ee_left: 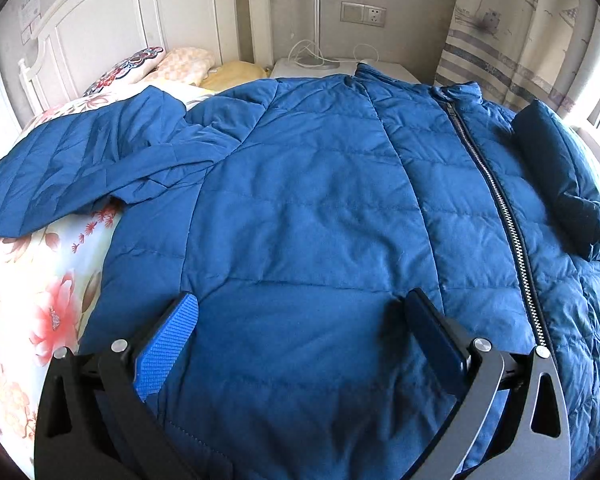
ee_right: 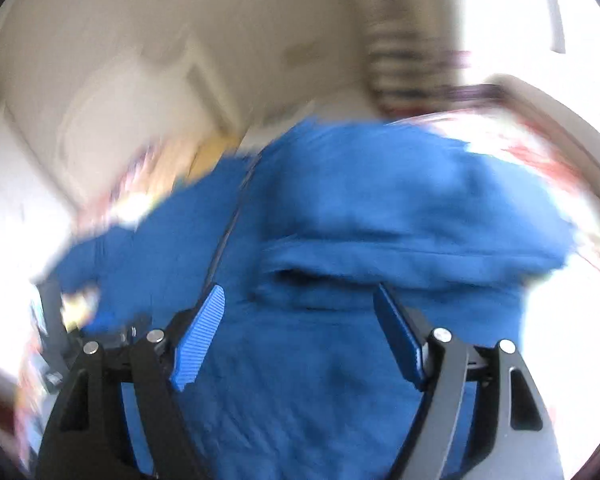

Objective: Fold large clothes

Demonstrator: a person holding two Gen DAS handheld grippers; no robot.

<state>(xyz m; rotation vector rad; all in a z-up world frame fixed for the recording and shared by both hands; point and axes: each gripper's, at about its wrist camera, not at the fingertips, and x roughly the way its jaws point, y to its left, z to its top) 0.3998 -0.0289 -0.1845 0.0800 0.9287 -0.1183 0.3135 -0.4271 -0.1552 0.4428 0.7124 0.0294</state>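
Note:
A blue quilted down jacket lies front-up on the bed, zipper closed. Its left sleeve spreads out to the left. Its right sleeve is folded over the body. My left gripper is open and empty, hovering over the jacket's lower front. In the blurred right wrist view the jacket fills the middle, with the folded sleeve lying across it. My right gripper is open and empty just in front of that sleeve.
A floral bedsheet covers the bed. Pillows lie at the white headboard. A white nightstand with cables stands behind the jacket. A curtain hangs at the right by a bright window.

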